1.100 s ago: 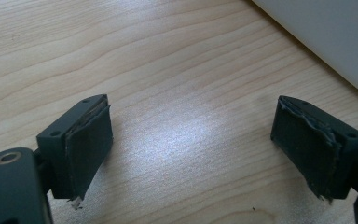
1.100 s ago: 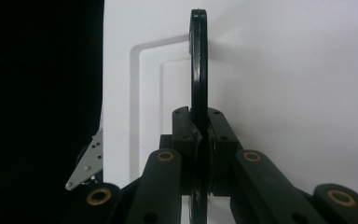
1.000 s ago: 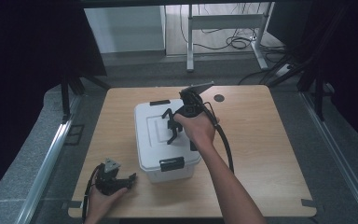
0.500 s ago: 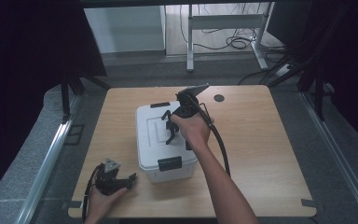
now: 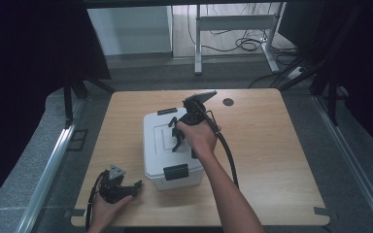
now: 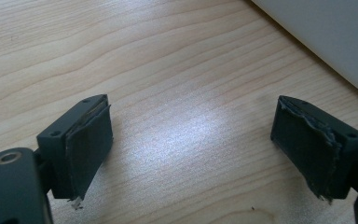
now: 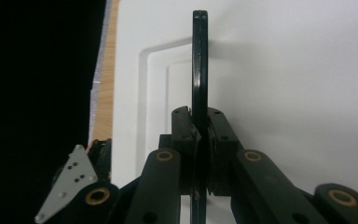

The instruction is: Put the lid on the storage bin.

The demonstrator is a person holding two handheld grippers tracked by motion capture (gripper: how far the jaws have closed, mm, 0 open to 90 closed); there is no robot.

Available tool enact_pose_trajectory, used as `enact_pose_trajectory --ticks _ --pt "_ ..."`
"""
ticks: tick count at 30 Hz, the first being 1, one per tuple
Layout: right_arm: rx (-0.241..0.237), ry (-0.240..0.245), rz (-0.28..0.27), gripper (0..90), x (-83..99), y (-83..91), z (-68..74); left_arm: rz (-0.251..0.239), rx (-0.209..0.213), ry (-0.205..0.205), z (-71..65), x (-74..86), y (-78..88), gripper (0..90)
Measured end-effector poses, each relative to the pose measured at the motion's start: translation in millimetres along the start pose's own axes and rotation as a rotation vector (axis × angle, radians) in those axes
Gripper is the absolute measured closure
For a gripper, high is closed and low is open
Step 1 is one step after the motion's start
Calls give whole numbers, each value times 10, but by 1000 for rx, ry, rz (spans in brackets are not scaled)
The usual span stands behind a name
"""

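Observation:
A white lidded box (image 5: 158, 145) stands on the wooden table (image 5: 272, 145), with a black latch at its front (image 5: 176, 171) and another at its back (image 5: 167, 111). My right gripper (image 5: 177, 138) reaches down over the lid. In the right gripper view, that gripper (image 7: 199, 116) is shut on the thin black lid handle (image 7: 199, 56), which stands upright from the white lid (image 7: 284, 93). My left gripper (image 5: 135, 185) rests on the table at the box's front left. Its jaws (image 6: 191, 140) stand wide open over bare wood, and the box wall (image 6: 335, 37) is just beyond.
A black round grommet (image 5: 228, 102) sits in the table's far right part. The right gripper's cable (image 5: 229, 158) trails over the table to the right of the box. Metal rails (image 5: 48, 170) and dark drapes flank the table. The left gripper's grey plate (image 7: 72, 175) lies beside the box.
The right hand has edged a little to the left on the lid handle. The left gripper has stayed where it was.

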State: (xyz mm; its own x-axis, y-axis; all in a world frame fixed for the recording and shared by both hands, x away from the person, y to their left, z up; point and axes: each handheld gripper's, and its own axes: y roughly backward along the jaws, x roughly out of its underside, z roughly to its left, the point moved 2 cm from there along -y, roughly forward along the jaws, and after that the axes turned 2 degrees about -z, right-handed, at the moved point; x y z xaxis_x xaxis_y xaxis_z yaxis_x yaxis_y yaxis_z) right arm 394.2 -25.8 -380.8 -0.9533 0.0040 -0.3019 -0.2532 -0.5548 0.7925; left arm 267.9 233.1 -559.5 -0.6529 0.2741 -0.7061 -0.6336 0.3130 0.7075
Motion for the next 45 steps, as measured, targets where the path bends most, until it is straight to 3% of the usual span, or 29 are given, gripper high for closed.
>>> enact_pose_trajectory --ticks 2,5,13,18,19,20,25,26,32,38,45 --pt "12 3 2 843 5 -5 -15 0 -1 1 -1 1 0 126" --pt "-52 -42 -11 839 26 -26 -114 -1 0 0 -1 1 -1 125" --pt "-61 -6 -11 788 40 -54 -108 0 1 0 -1 -1 -1 125" --pt "-84 94 -63 568 72 0 -122 1 1 0 -3 -1 -1 125" --pt "-84 94 -63 568 72 0 -122 1 1 0 -3 -1 -1 125" --pt "-94 159 -110 494 109 51 -152 1 1 -1 -3 -1 -1 125" --pt "-136 231 -178 443 189 187 -265 0 1 -1 -3 -1 -1 125" --pt "-155 261 -207 427 242 252 -335 0 1 -1 -3 -1 -1 125" --pt "-214 272 -266 413 416 446 -533 1 1 -1 -3 -1 -1 125" --pt "-222 292 -300 405 640 599 -780 0 1 -1 -3 0 -1 126" --pt "-213 281 -316 404 915 675 -1137 -1 0 -1 -3 0 -1 126"
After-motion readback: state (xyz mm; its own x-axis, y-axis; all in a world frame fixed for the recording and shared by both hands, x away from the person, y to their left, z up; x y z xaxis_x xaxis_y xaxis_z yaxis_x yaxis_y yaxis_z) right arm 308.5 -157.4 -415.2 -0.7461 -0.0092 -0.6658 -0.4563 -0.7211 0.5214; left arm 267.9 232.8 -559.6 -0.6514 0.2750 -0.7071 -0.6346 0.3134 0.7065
